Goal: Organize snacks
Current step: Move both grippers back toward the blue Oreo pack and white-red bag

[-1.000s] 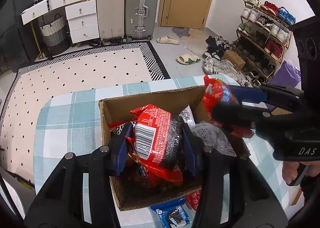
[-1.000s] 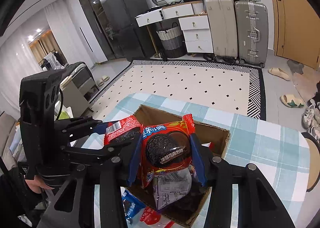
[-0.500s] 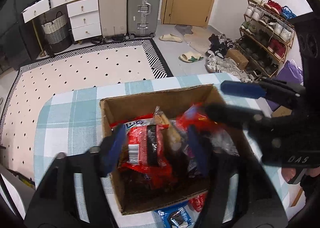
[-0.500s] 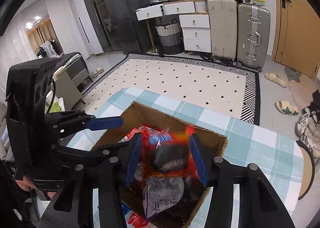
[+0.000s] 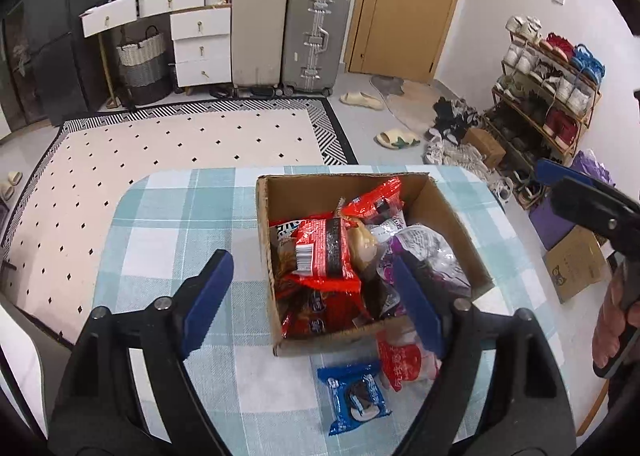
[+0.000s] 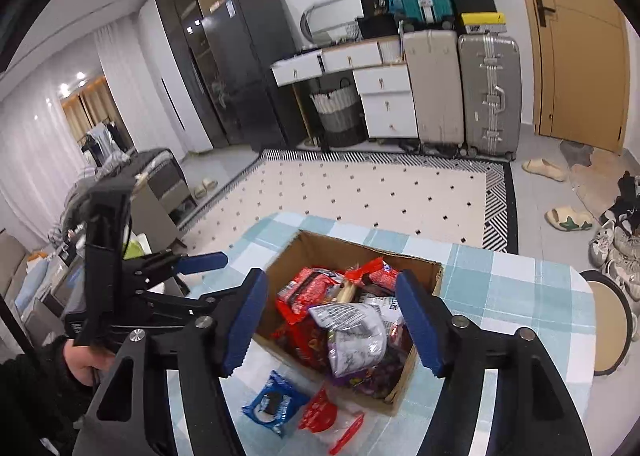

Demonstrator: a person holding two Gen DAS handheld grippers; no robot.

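Note:
An open cardboard box (image 5: 264,223) (image 6: 436,280) sits on the checked tablecloth, filled with several snack packets; a red packet (image 5: 324,252) lies on top. A blue cookie packet (image 5: 354,392) (image 6: 274,404) and a red-and-white packet (image 5: 400,358) (image 6: 324,412) lie on the cloth by the box's near side. My left gripper (image 5: 312,300) is open and empty above the box's near edge. My right gripper (image 6: 330,320) is open and empty above the box.
The table (image 5: 168,223) has rounded corners and ends close beyond the box. A round stool (image 6: 612,324) stands at the right. On the floor lie a patterned rug (image 5: 160,151), suitcases (image 5: 316,31), drawers and a shoe rack (image 5: 552,95).
Both grippers opened and let their red packets fall into the box. Both then pulled back and up, away from the box.

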